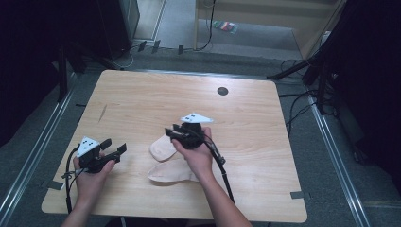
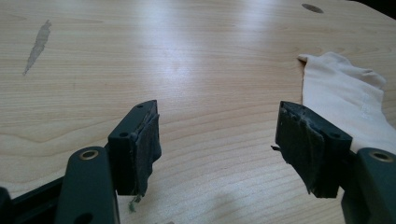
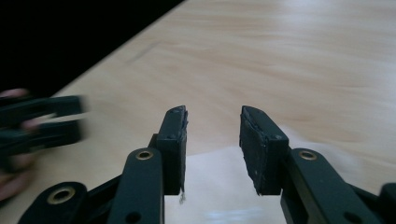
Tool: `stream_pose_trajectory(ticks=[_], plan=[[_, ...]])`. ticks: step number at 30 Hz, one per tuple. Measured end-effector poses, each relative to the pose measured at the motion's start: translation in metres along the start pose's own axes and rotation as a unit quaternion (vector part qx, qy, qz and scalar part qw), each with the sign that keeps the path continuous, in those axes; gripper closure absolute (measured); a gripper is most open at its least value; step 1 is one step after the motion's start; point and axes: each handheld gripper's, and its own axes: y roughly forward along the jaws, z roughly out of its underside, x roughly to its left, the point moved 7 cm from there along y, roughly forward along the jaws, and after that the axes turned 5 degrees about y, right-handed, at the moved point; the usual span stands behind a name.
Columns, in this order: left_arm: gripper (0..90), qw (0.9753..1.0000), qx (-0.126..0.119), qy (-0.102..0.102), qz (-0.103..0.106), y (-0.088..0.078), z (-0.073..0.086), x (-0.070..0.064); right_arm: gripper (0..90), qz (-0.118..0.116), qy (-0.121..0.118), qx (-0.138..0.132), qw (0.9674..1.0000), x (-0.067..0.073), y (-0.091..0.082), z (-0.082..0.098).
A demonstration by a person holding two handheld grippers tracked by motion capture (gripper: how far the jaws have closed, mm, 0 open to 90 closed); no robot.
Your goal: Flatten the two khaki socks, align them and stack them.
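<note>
Cream sock (image 1: pixel 171 161) lies under the right gripper (image 3: pixel 212 140), both grippers' jaws open and empty.

A pale wooden table with rounded corners (image 1: pixel 142 94) stands on grey carpet floor (image 1: pixel 246 33); a round dark cable hole (image 1: pixel 222 91) sits near its far edge. Metal floor rails (image 1: pixel 33 156) flank both sides, black cables (image 1: pixel 302 101) trail right, and light wooden furniture (image 1: pixel 283 14) stands beyond.

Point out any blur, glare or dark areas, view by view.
High view: the table is lit, the surroundings are dark. Left gripper view: sharp, with a pale sheen on the wood above the fingers. Right gripper view: left gripper smeared by motion blur, far corner black.
</note>
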Motion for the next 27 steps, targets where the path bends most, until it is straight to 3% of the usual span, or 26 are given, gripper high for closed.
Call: stream_pose_trajectory(ticks=[1, 2, 3, 4, 5, 8, 9, 11, 12, 13, 14, 15, 16, 17, 18, 19, 23, 24, 27], plan=[[31.9, 1.0, 0.0, 0.0, 0.0, 0.0, 0.0, 0.0, 63.2, 0.0, 0.0, 0.0, 1.0, 0.0, 0.0, 0.0], [32.5, 1.0, 0.003, 0.005, 0.002, 0.0, 0.0, -0.001, 64.7, 0.047, 0.006, 0.0, 0.9989, -0.025, -0.003, -0.002], [33.6, 1.0, 0.003, 0.005, 0.002, 0.0, 0.0, -0.001, 64.7, 0.047, 0.006, 0.0, 0.9989, -0.025, -0.003, -0.002], [34.9, 0.9999, 0.007, 0.011, 0.008, 0.002, 0.0, -0.004, 65.4, 0.071, 0.024, 0.009, 0.9972, -0.047, -0.002, 0.0], [36.1, 0.9999, 0.007, 0.011, 0.008, 0.002, 0.0, -0.004, 65.4, 0.084, 0.024, 0.017, 0.996, -0.057, 0.0, 0.002], [37.3, 0.9993, 0.024, 0.027, 0.002, 0.004, -0.001, -0.01, 65.6, 0.098, 0.015, 0.032, 0.9946, -0.067, 0.006, 0.007], [37.5, 0.9995, 0.025, 0.019, 0.011, 0.005, -0.002, -0.013, 65.7, 0.107, 0.011, 0.038, 0.9935, -0.072, 0.01, 0.009], [38.2, 0.999, 0.028, 0.012, 0.034, 0.007, -0.005, -0.026, 65.7, 0.112, 0.004, 0.047, 0.9925, -0.076, 0.016, 0.011], [41.7, 0.9978, 0.033, 0.027, 0.051, 0.01, -0.007, -0.04, 66.2, 0.118, -0.012, 0.049, 0.9917, -0.08, 0.024, 0.011], [44.0, 0.9978, 0.033, 0.027, 0.051, 0.01, -0.007, -0.04, 66.2, 0.118, -0.012, 0.049, 0.9917, -0.08, 0.024, 0.011], [46.6, 0.9962, 0.037, 0.03, 0.072, 0.014, -0.009, -0.053, 67.2, 0.116, -0.025, 0.054, 0.9914, -0.081, 0.03, 0.011], [49.2, 0.9962, 0.037, 0.03, 0.072, 0.014, -0.009, -0.053, 67.2, 0.116, -0.025, 0.054, 0.9914, -0.081, 0.03, 0.011], [50.4, 0.9939, 0.048, 0.028, 0.095, 0.02, -0.01, -0.064, 66.2, 0.112, -0.037, 0.051, 0.9917, -0.081, 0.035, 0.009], [52.5, 0.9939, 0.048, 0.028, 0.095, 0.02, -0.01, -0.064, 66.2, 0.112, -0.037, 0.051, 0.9917, -0.081, 0.035, 0.009], [54.4, 0.9912, 0.059, 0.029, 0.115, 0.026, -0.011, -0.074, 63.6, 0.107, -0.031, 0.047, 0.9927, -0.083, 0.038, 0.008], [56.0, 0.9912, 0.059, 0.029, 0.115, 0.026, -0.011, -0.074, 63.6, 0.107, -0.031, 0.047, 0.9927, -0.083, 0.038, 0.008], [57.1, 0.986, 0.089, 0.044, 0.134, 0.037, -0.008, -0.093, 57.2, 0.111, -0.02, 0.056, 0.9921, -0.09, 0.042, 0.013], [57.0, 0.9849, 0.104, 0.052, 0.128, 0.044, -0.005, -0.096, 55.0, 0.112, -0.03, 0.065, 0.9912, -0.09, 0.044, 0.017], [58.9, 0.9847, 0.115, 0.056, 0.118, 0.048, -0.003, -0.097, 54.8, 0.111, -0.043, 0.064, 0.9909, -0.089, 0.046, 0.018]])
